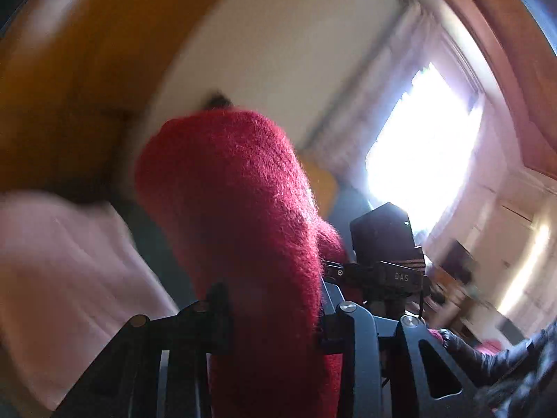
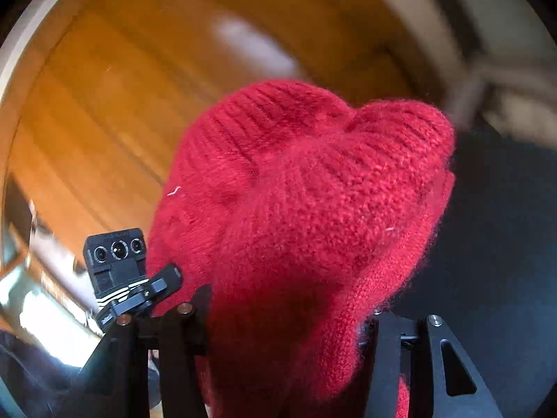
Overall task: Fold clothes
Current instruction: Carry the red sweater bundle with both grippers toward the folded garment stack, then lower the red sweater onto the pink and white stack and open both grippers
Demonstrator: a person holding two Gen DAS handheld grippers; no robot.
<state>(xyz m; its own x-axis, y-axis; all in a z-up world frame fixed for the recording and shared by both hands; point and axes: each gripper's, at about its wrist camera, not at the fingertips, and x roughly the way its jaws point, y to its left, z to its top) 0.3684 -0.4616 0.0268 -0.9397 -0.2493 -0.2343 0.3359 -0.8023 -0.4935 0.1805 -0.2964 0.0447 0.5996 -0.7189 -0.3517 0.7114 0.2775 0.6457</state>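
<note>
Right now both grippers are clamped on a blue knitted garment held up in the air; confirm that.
Wrong colour. The knitted garment is red, not blue, as the right wrist view shows. The rest stands: the left gripper and the right gripper both clamp it, held up.

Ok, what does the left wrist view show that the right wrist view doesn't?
Only the left wrist view shows a bright window, pale pink bedding at the left and a person's dark sleeve at lower right. Only the right wrist view shows the sweater's ribbed edge and the front of the other gripper's camera. Both show the red knit sweater clamped between that view's own fingers, the left gripper and the right gripper, with blurred orange wood behind.
</note>
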